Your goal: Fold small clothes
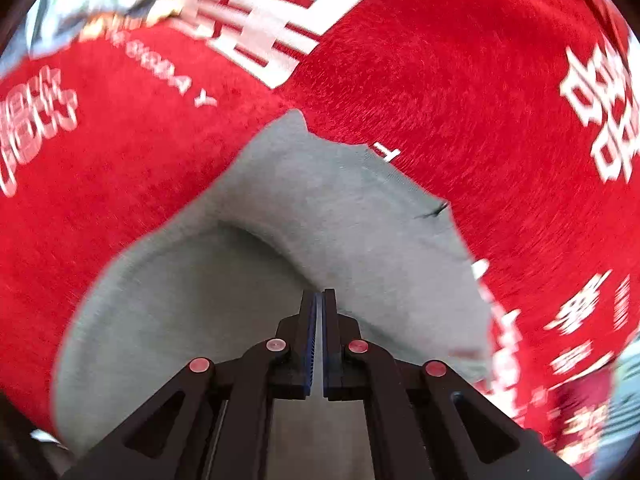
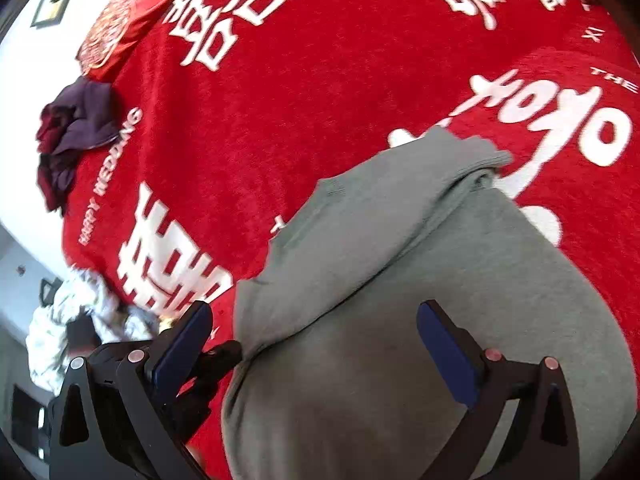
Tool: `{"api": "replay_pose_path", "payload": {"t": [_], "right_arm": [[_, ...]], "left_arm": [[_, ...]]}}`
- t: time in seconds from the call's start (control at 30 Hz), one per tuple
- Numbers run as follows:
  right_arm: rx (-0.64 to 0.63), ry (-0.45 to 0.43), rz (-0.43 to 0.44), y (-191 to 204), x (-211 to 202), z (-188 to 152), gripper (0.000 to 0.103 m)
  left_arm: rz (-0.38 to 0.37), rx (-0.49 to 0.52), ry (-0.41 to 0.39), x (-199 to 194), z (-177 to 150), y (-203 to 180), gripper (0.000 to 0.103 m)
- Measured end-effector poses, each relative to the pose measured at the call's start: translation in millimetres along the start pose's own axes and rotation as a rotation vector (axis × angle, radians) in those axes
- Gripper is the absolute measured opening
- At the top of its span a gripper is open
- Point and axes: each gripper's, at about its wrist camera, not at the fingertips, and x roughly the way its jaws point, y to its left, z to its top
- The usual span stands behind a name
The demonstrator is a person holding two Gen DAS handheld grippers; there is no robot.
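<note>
Item: grey garment [image 2: 400, 280], small, knitted, laid on a red blanket [image 2: 320, 100] printed with white characters. It is seen in the near part of the blanket in both views; one layer is already turned over another, with a hemmed edge running across the top in the right wrist view.

Left gripper [image 1: 319, 308]: fingers pressed together. A fold of the grey garment [image 1: 320, 208] rises just beyond the tips, but whether cloth is pinched between them cannot be told.

Right gripper [image 2: 316, 344]: fingers spread wide, nothing held, hovering over the garment's near portion.

Step in hand, as judged: a fold is under way, the cloth being drawn over by the left side while the right stands free. The next move is judged to call for the raised fold to be carried across and laid flat, edges matched, and the layer smoothed or pinned by the right.

Room: bare blanket is available beyond the garment. A dark heap of clothes [image 2: 76, 136] lies well apart at the far left edge, beside a red cushion [image 2: 120, 20]; a pale bundle [image 2: 76, 312] lies at the near left edge.
</note>
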Motion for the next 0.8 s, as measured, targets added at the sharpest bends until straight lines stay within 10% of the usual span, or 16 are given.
{"api": "replay_pose_path", "payload": {"t": [0.13,0.23,0.37,0.43,0.57,0.8], "right_arm": [[-0.224,-0.035,-0.032,15.6,-20.6,4.6,0.102],[-0.357,-0.053,-0.099,12.2,-40.0,9.1,0.102],[-0.409,-0.037,-0.217,-7.0,-54.1,13.5,0.102],[-0.448,0.033,-0.265,-16.1,-50.6,9.8,0.102],[-0.48,0.1,-0.28,-27.7,-50.2,-3.3,0.102],[-0.453,0.179,-0.268,-36.9,-44.8,-19.2,0.102]], "left_arm": [[0.197,0.312,-0.188,-31.3,-1.4,-28.4,0.001],[0.268,0.459,-0.189,-37.5,-1.0,-34.8,0.001],[0.214,0.387,0.055,-29.4,7.3,-9.8,0.001],[0.124,0.331,0.036,-35.7,10.0,0.2,0.001],[0.219,0.343,-0.064,-53.7,8.6,4.4,0.001],[0.265,0.349,0.043,-39.9,5.8,16.6,0.001]]}}
